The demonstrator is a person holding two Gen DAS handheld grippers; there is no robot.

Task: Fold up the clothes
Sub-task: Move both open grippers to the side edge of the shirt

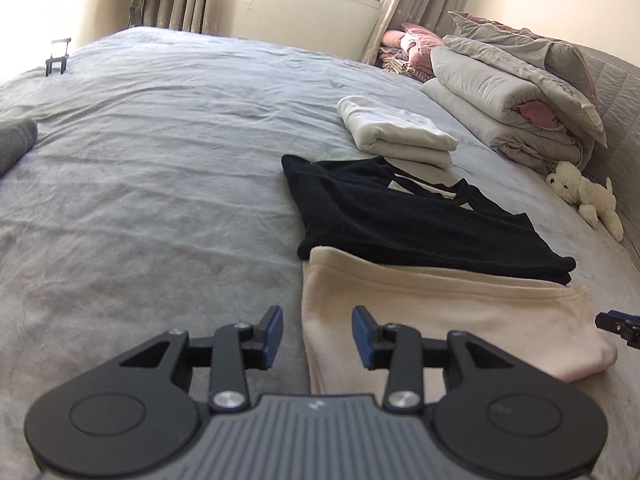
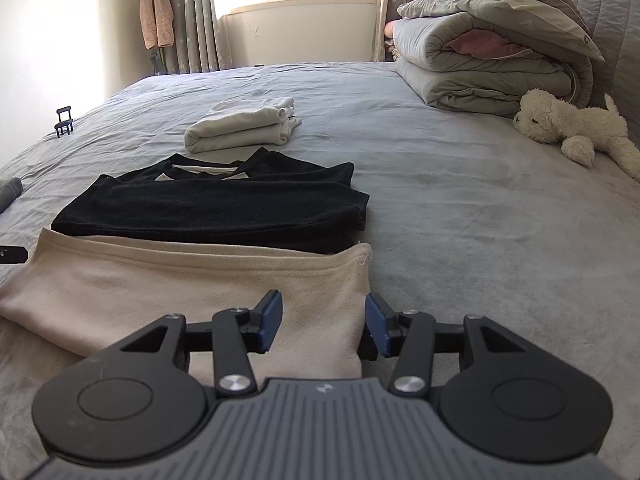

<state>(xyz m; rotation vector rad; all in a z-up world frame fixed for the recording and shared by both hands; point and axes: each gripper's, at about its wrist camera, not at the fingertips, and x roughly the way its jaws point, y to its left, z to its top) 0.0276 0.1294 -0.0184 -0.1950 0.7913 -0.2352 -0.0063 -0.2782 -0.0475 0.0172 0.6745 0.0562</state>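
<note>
Between left gripper [image 1: 317,338] fingers: gap, nothing held; same for right gripper [image 2: 324,326], fingers apart over beige garment [image 2: 192,292] edge. Beige garment folded flat on bed [image 2: 480,220], touching folded black garment [image 2: 216,208] beyond; white folded stack [image 2: 240,126] farther. Three pieces look done; grey item [image 1: 14,140] at bed edge possibly left.

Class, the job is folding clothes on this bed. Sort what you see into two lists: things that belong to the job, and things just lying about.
Belongs to the job:
beige garment
black garment
white folded garment

Just lying about:
plush toy
folded quilts
small black stand
curtains
</note>
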